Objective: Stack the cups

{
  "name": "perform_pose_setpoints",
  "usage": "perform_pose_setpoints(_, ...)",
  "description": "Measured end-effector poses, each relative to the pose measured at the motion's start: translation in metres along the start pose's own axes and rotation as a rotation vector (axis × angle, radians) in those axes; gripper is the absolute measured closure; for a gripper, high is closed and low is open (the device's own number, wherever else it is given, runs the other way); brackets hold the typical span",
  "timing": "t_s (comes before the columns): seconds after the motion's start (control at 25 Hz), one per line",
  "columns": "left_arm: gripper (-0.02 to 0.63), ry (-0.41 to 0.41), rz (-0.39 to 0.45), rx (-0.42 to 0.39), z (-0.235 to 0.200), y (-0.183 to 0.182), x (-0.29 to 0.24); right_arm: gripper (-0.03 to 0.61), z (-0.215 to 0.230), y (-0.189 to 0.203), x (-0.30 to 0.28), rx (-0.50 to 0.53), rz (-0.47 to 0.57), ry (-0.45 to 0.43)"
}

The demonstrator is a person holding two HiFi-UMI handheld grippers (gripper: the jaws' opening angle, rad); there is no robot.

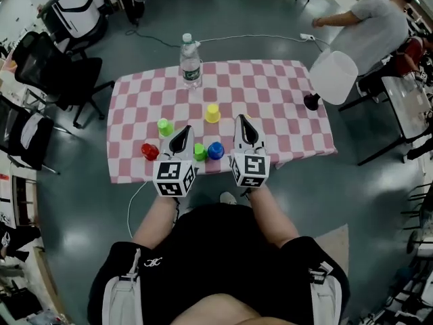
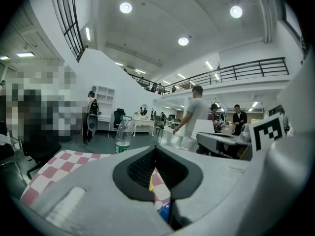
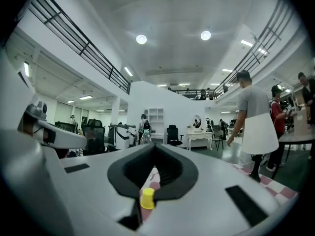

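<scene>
Several small cups stand upside down on the checked tablecloth (image 1: 284, 87): a yellow cup (image 1: 212, 113) mid-table, a light green cup (image 1: 164, 126) to its left, and a red cup (image 1: 149, 151), a green cup (image 1: 200, 152) and a blue cup (image 1: 216, 150) near the front edge. My left gripper (image 1: 181, 135) hovers over the front edge between the red and green cups, shut and empty. My right gripper (image 1: 245, 128) is held just right of the blue cup, shut with nothing in it. Below its closed jaws, the right gripper view shows the yellow cup (image 3: 147, 198).
A water bottle (image 1: 190, 61) stands at the table's far edge. A lamp with a white shade (image 1: 333, 76) is at the far right corner. Office chairs (image 1: 57, 73) stand to the left, and a person in grey (image 1: 379, 22) is beyond the right side.
</scene>
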State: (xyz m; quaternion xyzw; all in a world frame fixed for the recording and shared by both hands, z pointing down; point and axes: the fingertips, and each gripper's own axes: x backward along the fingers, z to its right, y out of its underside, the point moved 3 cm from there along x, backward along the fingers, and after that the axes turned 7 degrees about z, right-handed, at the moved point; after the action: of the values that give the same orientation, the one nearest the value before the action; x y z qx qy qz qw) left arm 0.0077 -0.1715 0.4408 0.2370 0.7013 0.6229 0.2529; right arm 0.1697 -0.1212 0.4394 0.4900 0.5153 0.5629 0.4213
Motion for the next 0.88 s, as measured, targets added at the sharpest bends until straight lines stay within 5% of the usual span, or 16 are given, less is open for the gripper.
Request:
perform_pose_setpoints(0.68,0.598,0.065,0.004,-0.039,0.048,-0.01,-0.041,0.574,0.051,-0.005,0.003,-0.01,0.039,-0.011)
perform_pose_setpoints(0.88,0.598,0.045,0.003,-0.042,0.059,-0.012,-0.047,0.574,0.081,0.001,-0.01,0.027,0.027,-0.112)
